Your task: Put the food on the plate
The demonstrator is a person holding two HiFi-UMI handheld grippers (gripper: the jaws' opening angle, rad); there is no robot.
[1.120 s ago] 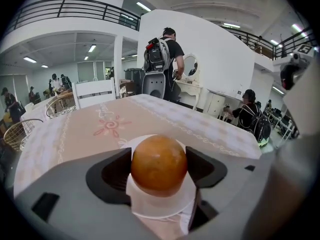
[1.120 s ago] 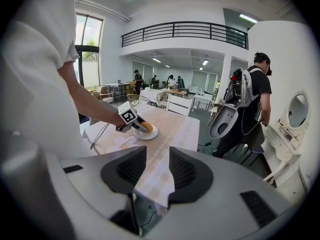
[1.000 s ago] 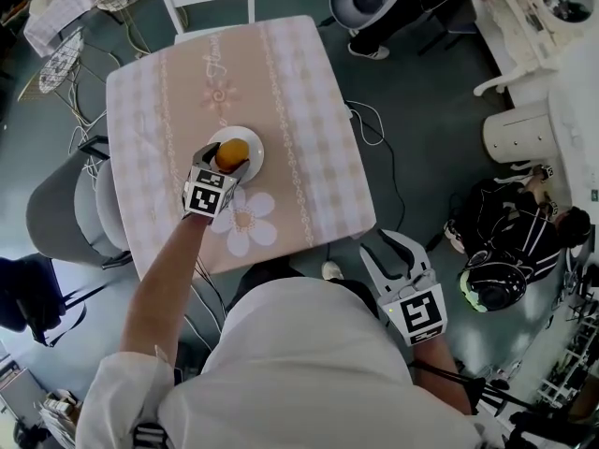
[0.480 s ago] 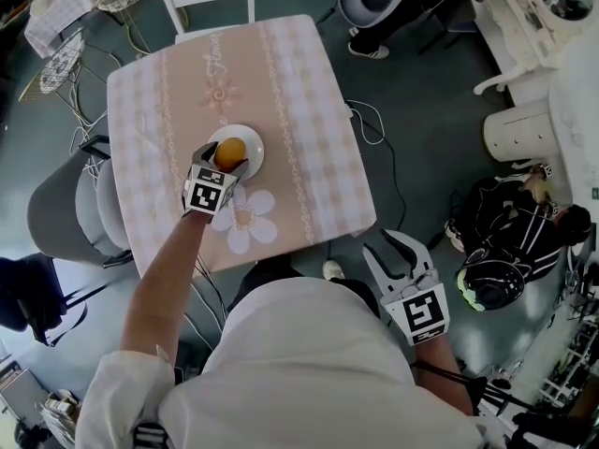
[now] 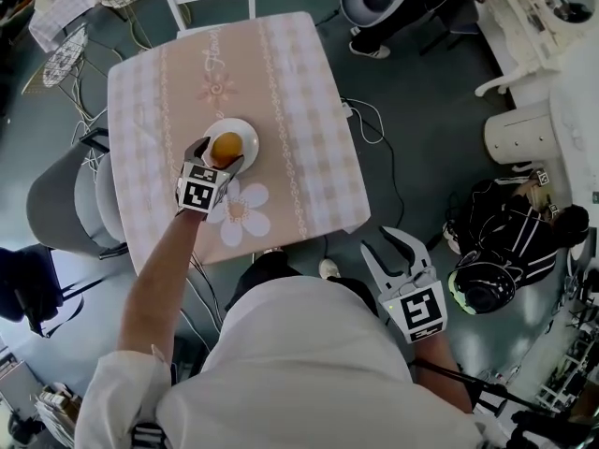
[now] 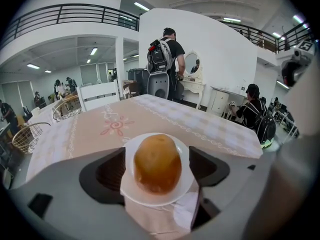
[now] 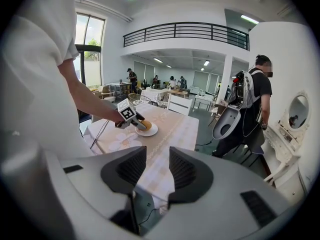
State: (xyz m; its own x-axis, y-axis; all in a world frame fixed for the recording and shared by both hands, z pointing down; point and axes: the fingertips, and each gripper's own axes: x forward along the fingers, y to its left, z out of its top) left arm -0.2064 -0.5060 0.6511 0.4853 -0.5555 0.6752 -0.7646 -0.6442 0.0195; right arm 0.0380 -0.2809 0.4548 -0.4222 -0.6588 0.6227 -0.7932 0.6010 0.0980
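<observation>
Right gripper: being held low, well apart from the surface, jaws parted, nothing between them.
Left gripper: jaws being opened; pads being kept clear of the food lying between them.
Food: rounded, golden-brown, matte; being carried at the centre of a round, glossy white plate.
Surface: being covered by a peach checked cloth printed with flowers.

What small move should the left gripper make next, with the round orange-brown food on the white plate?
Probably draw the left gripper straight back toward you. Its jaws are opening, and the round orange-brown food rests on the small white plate between them, apparently ungripped.
</observation>
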